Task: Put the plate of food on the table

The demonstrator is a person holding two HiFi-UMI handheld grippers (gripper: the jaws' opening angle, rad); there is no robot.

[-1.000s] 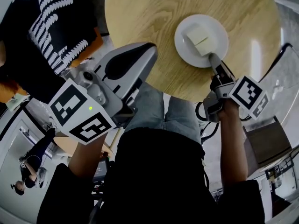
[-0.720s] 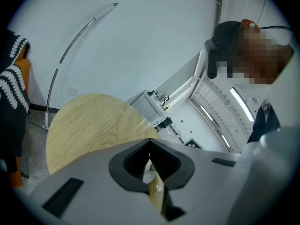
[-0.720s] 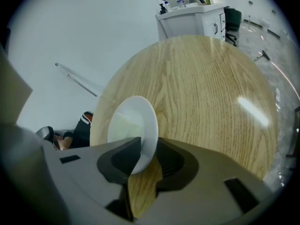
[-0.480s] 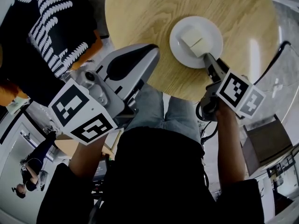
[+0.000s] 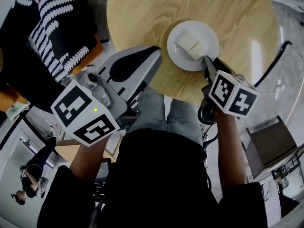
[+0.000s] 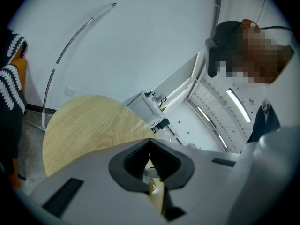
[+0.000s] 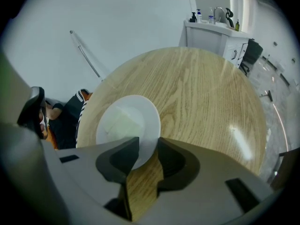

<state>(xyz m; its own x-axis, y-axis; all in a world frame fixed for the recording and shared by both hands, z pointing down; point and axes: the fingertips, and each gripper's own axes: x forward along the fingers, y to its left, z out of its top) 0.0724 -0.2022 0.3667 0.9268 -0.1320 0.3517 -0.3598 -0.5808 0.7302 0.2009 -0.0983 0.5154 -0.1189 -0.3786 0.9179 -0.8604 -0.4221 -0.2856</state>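
R gripper (image 7: 147, 146): jaws apart, and they have just been opening. The near rim of the plate (image 7: 152, 118) sits in the gap between them, but neither pad appears to press on it, so I judge the grip released. From the fingers, the plate runs ahead and slightly to the left in the right gripper view. It is round, so there is no long axis to allow for. Only the rim section nearest the person is inside the jaw gap. The food (image 7: 119, 123), a pale block, lies on the plate's centre beyond the fingertips and apart from them. The plate lies flat on the table (image 7: 201, 88), a round wood-grain top, and the head view puts it near the edge closest to the person. Judgement: placement is as good as done. The coming move turns on the rim-in-gap relation, i.e. the R gripper needs to back out along its own jaw line, towards the person, w/o either pad catching the rim and dragging or tipping the plate. L gripper (image 6: 150, 144): jaw tips together, nothing held. It hovers at the table's near edge, well apart from the plate, so the R hand is much the nearer.
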